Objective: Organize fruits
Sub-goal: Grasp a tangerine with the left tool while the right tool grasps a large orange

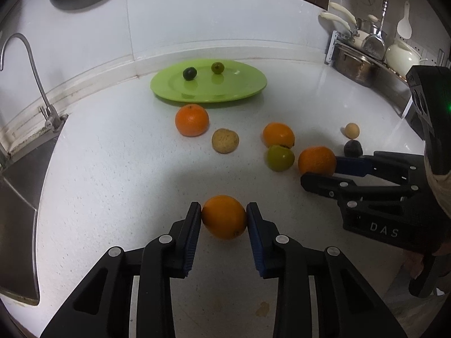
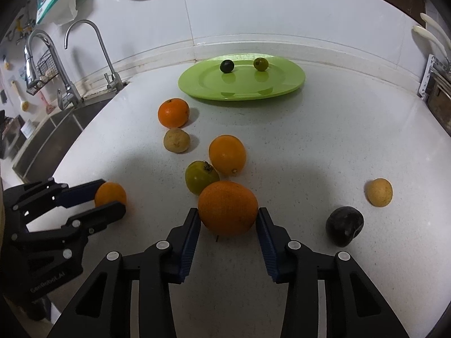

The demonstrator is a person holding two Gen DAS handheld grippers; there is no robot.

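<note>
Only two small dark fruits (image 1: 189,73) lie on my green plate (image 1: 169,90) at twelve o'clock, so most sorting is left, I judge. My left tongs (image 1: 224,217) pinch a small orange (image 1: 224,217) on the counter (image 1: 112,169); my right tongs (image 2: 228,219) close against a big orange (image 2: 227,208). Six fruits stay loose between.

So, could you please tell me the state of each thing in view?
Left gripper: shut on a small smooth orange.
Right gripper: shut on a large orange.
Round green plate: holds two small dark fruits.
Curved steel faucet: no water running.
</note>
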